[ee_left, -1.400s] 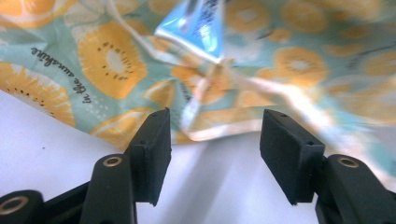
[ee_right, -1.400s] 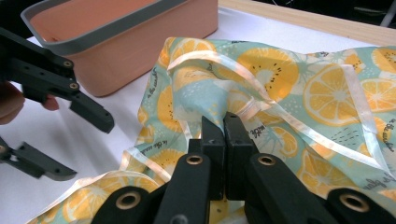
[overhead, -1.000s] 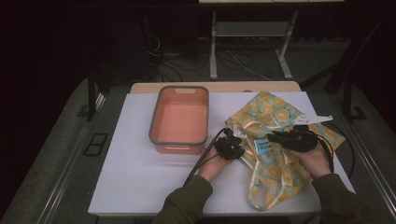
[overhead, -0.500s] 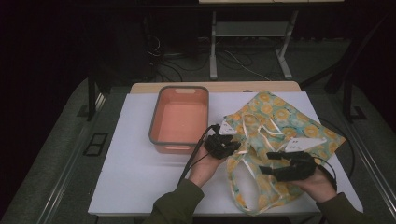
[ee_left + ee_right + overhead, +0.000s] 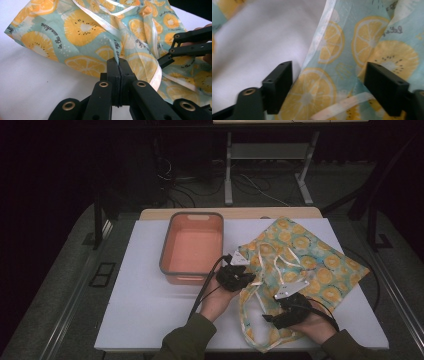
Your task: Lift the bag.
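left tool pinching bag, right tool agape

Left gripper jaws pinched together; right gripper jaws spread wide.

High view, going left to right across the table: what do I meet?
Bare white table top → orange tub → left gripper, jaws shut on the fruit-print bag's edge → right gripper, jaws open over the bag → the far corner of the fruit-print bag.
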{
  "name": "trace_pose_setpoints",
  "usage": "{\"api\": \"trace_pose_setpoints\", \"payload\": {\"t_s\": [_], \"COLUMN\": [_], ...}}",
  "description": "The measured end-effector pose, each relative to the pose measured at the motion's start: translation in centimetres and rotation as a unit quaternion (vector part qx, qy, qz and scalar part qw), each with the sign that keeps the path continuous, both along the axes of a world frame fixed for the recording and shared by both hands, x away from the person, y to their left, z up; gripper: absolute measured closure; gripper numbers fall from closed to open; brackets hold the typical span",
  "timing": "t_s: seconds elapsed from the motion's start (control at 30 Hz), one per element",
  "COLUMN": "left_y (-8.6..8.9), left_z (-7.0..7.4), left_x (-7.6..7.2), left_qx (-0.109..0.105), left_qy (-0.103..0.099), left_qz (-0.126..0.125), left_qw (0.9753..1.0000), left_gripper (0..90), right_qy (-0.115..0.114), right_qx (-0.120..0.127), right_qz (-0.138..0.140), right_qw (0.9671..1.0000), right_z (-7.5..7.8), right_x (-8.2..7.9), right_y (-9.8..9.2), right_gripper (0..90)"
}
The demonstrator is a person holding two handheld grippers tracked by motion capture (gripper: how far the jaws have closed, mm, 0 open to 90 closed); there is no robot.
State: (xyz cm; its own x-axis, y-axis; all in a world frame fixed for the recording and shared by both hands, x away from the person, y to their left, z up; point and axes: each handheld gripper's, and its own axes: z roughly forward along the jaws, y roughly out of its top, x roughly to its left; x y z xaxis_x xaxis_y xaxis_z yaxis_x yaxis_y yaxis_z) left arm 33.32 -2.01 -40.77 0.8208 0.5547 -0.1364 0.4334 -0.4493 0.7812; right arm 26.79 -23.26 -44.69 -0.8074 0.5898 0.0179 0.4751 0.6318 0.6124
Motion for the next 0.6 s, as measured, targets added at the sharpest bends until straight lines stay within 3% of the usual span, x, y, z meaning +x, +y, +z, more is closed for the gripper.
{"api": "trace_pose_setpoints", "payload": {"t_s": [0.03,0.1,0.13,0.2,0.27,0.37,0.47,0.5,0.53,0.6], "left_y": [0.0,0.1,0.1,0.1,0.1,0.1,0.5,0.6,0.7,0.8], "left_z": [0.0,0.0,0.0,0.0,0.0,0.2,0.8,1.0,1.3,2.1], "left_x": [0.0,0.0,0.0,-0.1,-0.1,-0.2,-0.1,-0.1,-0.2,-0.4], "left_qx": [-0.001,-0.001,-0.001,-0.001,-0.001,-0.004,-0.012,-0.019,-0.024,-0.032], "left_qy": [0.001,0.001,0.001,0.002,0.002,0.000,-0.004,-0.005,-0.007,-0.016], "left_qz": [0.001,0.000,-0.001,-0.002,-0.003,-0.004,-0.002,-0.001,0.000,0.000], "left_qw": [1.0000,1.0000,1.0000,1.0000,1.0000,1.0000,0.9999,0.9998,0.9997,0.9994], "left_gripper": [89.1,89.1,89.1,89.2,89.2,89.2,89.3,89.3,89.3,89.4], "right_qy": [-0.002,-0.009,-0.009,-0.013,-0.019,-0.022,-0.036,-0.036,-0.049,-0.057], "right_qx": [0.001,0.008,0.008,0.011,0.005,0.008,0.042,0.042,0.061,0.069], "right_qz": [-0.001,-0.002,-0.002,-0.006,-0.014,-0.013,-0.020,-0.020,-0.026,-0.028], "right_qw": [1.0000,0.9999,0.9999,0.9998,0.9997,0.9996,0.9982,0.9982,0.9966,0.9956], "right_z": [0.0,0.2,0.2,0.2,0.3,0.5,1.8,1.8,2.6,3.1], "right_x": [-0.1,-0.1,-0.1,-0.1,0.1,0.5,0.9,0.9,1.2,1.4], "right_y": [0.0,-0.4,-0.4,-0.5,-0.7,-1.2,-2.3,-2.3,-2.9,-3.1], "right_gripper": [33.0,58.8,58.8,76.5,88.5,89.2,89.2,89.2,89.4,89.4]}}
